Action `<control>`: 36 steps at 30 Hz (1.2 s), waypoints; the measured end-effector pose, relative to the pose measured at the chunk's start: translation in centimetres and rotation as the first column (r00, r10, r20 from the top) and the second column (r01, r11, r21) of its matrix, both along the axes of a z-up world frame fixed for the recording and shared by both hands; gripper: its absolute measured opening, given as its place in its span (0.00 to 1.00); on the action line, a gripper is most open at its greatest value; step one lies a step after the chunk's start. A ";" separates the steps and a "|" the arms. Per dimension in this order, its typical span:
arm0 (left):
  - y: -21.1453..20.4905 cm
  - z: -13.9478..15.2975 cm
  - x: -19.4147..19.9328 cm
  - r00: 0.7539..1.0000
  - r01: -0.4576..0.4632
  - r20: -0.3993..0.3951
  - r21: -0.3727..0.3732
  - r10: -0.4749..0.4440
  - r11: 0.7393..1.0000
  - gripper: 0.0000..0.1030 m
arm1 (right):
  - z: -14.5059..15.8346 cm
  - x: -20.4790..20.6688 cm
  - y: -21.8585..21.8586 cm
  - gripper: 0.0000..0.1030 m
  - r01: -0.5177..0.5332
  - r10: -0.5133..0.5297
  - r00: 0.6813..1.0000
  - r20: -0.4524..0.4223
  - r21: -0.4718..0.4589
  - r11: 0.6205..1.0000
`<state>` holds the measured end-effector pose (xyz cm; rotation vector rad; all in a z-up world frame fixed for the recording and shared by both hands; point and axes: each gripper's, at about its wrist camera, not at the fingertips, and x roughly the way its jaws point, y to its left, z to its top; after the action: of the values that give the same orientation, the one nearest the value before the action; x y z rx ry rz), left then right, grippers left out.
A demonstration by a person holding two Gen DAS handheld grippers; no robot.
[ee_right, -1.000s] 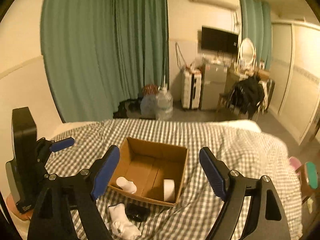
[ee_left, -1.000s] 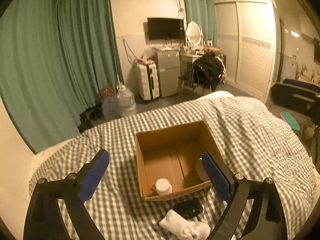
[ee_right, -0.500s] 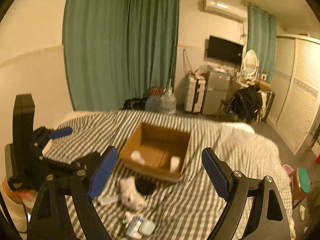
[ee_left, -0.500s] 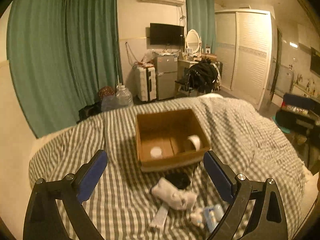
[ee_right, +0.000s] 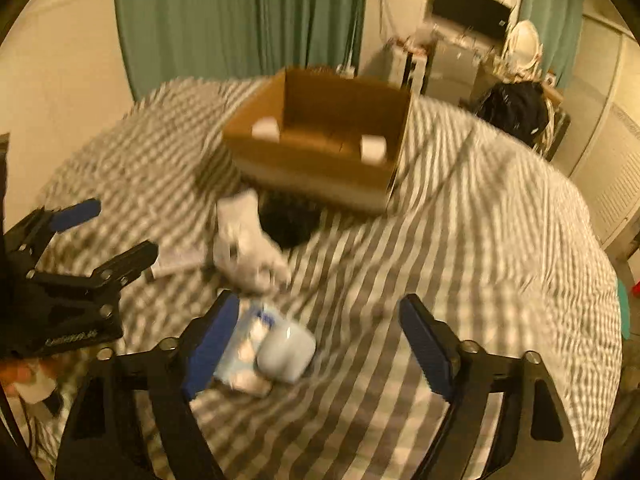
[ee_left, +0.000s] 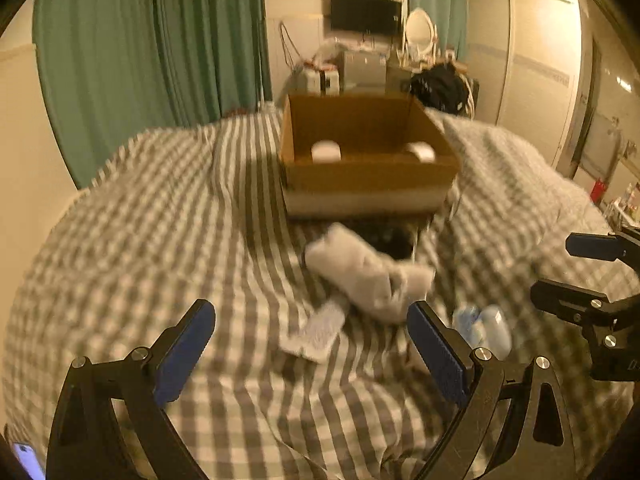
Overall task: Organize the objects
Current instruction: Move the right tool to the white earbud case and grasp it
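Both claws, left [ee_left: 310, 350] and right [ee_right: 316, 338], are held open and empty. The pack [ee_right: 264, 350], well before the box [ee_right: 320, 148], is best straddled squarely, then pinched gently

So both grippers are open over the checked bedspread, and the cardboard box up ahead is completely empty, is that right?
Not quite. The cardboard box is not empty: the left wrist view shows two white items inside it. The rest holds: the left gripper and right gripper are open over the checked bedspread.

box [ee_left: 368, 184] on bed [ee_left: 160, 240]; sock [ee_left: 360, 276] before box; pouch [ee_left: 384, 236] between
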<state>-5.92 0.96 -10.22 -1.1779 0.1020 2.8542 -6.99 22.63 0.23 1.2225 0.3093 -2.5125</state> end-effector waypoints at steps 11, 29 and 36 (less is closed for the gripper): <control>0.9 -2.9 0.3 0.997 0.017 0.080 -0.021 -0.015 1.000 0.96 | -5.7 -0.2 -1.9 0.57 -0.104 0.092 0.986 0.136 0.077 0.992; -0.1 -3.7 0.4 0.990 -0.031 0.139 -0.018 0.033 0.999 0.96 | -7.6 -2.0 -3.8 0.44 -0.202 0.202 0.939 0.279 -0.028 0.979; 1.2 -3.3 0.7 0.990 0.026 0.140 0.015 -0.028 1.000 0.96 | -4.2 -0.5 -1.9 0.44 -0.167 0.170 0.972 0.159 -0.032 0.985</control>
<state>-5.23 2.15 -13.55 -1.3592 0.0919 2.7337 -7.50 20.71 -4.02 1.3248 0.3346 -2.2527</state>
